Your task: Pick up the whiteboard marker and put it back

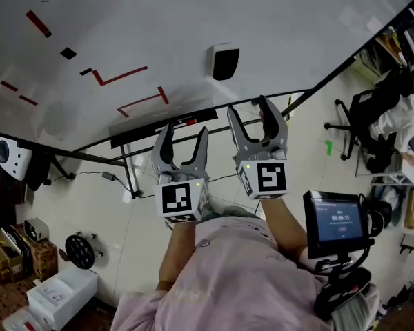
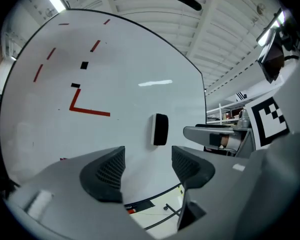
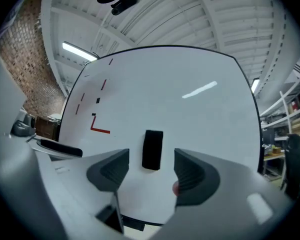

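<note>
Head view, with both gripper views. A whiteboard [image 1: 193,19] fills the upper part of the head view and carries red line marks [image 1: 121,76] at left and a black eraser [image 1: 224,62] stuck near its centre. A grey tray [image 1: 138,129] runs along the board's lower edge.

The whiteboard marker [image 1: 187,121] appears only as a small red-ended shape lying on this tray, just below centre of the frame. The left gripper view shows the same red end low in the frame, under the board's edge. Neither gripper touches it.

The left gripper [image 1: 187,129] is held level toward the board, directly in front of the tray. Its fingers [image 2: 104,174] stand wide apart with nothing between them. The right gripper [image 1: 248,109] sits beside it, slightly higher and to the right in the frame. Its fingers [image 3: 192,176] are also spread wide and empty, and the eraser shows on the board beyond their gap.

Each gripper carries its marker cube [image 1: 183,200] toward the person's pink sleeve [image 1: 228,274]. A screen on a mount [image 1: 338,223] occupies the lower right, and an office chair [image 1: 372,116] stands at the right edge.
</note>
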Motion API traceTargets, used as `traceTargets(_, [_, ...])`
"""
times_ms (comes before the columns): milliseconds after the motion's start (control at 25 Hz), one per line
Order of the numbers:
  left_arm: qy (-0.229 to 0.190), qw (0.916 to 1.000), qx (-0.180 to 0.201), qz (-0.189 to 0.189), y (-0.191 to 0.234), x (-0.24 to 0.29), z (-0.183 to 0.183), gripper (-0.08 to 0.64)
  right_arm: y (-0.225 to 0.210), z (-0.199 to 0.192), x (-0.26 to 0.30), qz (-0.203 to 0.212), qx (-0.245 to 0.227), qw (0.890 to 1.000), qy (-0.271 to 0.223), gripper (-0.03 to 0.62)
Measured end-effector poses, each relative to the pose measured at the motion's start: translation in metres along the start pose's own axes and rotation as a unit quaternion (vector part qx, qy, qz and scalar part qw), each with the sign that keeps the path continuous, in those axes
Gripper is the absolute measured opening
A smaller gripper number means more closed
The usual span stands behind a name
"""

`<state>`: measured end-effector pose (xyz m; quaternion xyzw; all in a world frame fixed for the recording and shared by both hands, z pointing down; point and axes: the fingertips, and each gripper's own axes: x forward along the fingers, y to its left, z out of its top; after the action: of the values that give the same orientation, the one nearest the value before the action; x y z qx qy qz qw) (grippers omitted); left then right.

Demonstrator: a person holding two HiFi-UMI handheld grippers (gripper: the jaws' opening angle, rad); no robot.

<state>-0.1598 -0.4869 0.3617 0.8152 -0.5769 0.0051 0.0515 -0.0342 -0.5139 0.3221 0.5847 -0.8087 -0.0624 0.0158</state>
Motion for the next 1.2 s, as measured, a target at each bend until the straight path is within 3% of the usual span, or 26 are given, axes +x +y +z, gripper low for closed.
traceTargets(200, [-0.008, 0.9996, 0.011, 0.027, -0.062, -0.056, -0.006, 0.281, -0.022, -0.004, -0.091, 0.016, 0.012, 1.0, 0.003, 0.262])
traceTargets(400, [0.023, 0.996, 0.026, 0.082, -0.126, -0.143, -0.029, 0.281, -0.034, -0.014, -0.202, 0.052, 0.035, 0.998, 0.019, 0.244])
traceTargets(480, [0.033, 0.9957, 0.03, 0.081, -0.155, -0.172, -0.035, 0.281, -0.039, -0.018, -0.24, 0.054, 0.039, 0.998, 0.016, 0.17])
traceTargets(800, [-0.006, 0.9958, 0.025, 0.088, -0.205, -0.261, -0.02, 0.281, -0.02, -0.016, -0.335, 0.071, 0.059, 0.996, 0.016, 0.169])
traceTargets(1200, [-0.033, 0.9981, -0.007, 0.052, -0.237, -0.365, -0.031, 0.281, 0.036, -0.023, -0.438, 0.057, 0.036, 0.997, 0.037, 0.169])
